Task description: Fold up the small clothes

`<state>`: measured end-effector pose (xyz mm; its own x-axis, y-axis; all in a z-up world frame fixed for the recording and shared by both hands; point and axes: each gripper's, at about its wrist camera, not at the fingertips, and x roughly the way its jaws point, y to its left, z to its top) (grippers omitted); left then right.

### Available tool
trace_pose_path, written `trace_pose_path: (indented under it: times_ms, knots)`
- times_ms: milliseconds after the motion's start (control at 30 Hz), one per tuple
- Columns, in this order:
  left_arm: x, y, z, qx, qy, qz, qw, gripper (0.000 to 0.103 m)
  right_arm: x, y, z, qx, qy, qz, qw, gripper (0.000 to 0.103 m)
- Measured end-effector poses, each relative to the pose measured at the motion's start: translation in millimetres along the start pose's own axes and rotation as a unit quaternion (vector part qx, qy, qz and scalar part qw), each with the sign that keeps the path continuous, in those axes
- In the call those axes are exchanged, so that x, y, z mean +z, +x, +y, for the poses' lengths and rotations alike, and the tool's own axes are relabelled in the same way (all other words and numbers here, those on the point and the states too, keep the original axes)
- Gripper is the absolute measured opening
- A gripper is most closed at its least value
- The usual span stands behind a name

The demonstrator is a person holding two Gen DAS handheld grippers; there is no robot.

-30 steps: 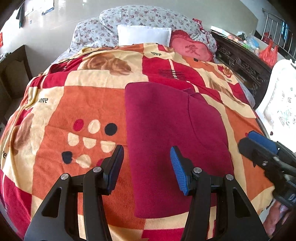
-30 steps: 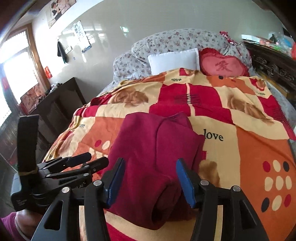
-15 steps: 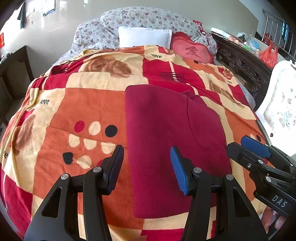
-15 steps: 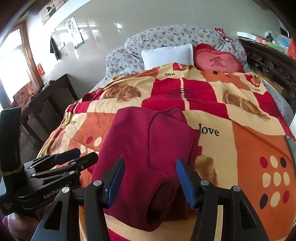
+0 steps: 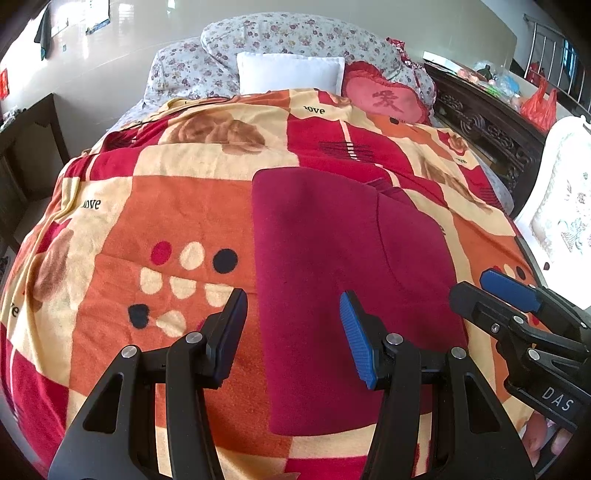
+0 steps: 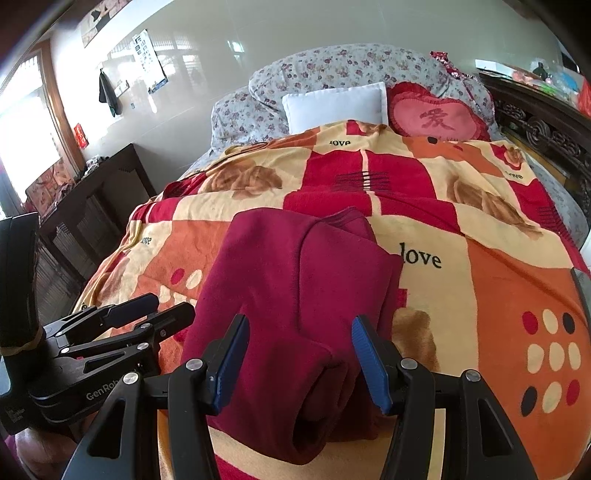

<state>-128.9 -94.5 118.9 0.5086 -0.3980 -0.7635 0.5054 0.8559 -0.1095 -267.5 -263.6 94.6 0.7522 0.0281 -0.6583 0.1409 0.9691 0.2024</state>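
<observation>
A dark red garment (image 5: 332, 266) lies folded lengthwise on the patterned blanket (image 5: 166, 206), one side laid over the middle. In the right wrist view the garment (image 6: 295, 288) shows a rolled near edge. My left gripper (image 5: 293, 332) is open and empty, just above the garment's near left edge. My right gripper (image 6: 299, 354) is open and empty over the garment's near right part. The right gripper also shows in the left wrist view (image 5: 495, 295), and the left gripper shows in the right wrist view (image 6: 147, 310).
The blanket (image 6: 498, 258) covers a bed with a white pillow (image 5: 291, 72), a floral bolster (image 5: 295, 33) and a red heart cushion (image 5: 388, 99) at the head. A dark carved cabinet (image 5: 491, 129) stands at the right, a white chair back (image 5: 561, 206) nearer, dark furniture (image 6: 85, 206) at the left.
Both grippers have moved slightly forward toward the garment's near edge and stay open. The right gripper has come closer to the garment's right side. The garment has not moved.
</observation>
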Motion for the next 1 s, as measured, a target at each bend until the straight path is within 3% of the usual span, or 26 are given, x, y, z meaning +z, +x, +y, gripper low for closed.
trace_pose_path:
  times_ms: [1000]
  knots:
    - [-2.2,4.2,24.5,0.007,-0.024,-0.004,0.9997,0.052,-4.9,6.2,-4.7,0.006,0.008,0.010,1.000,0.056]
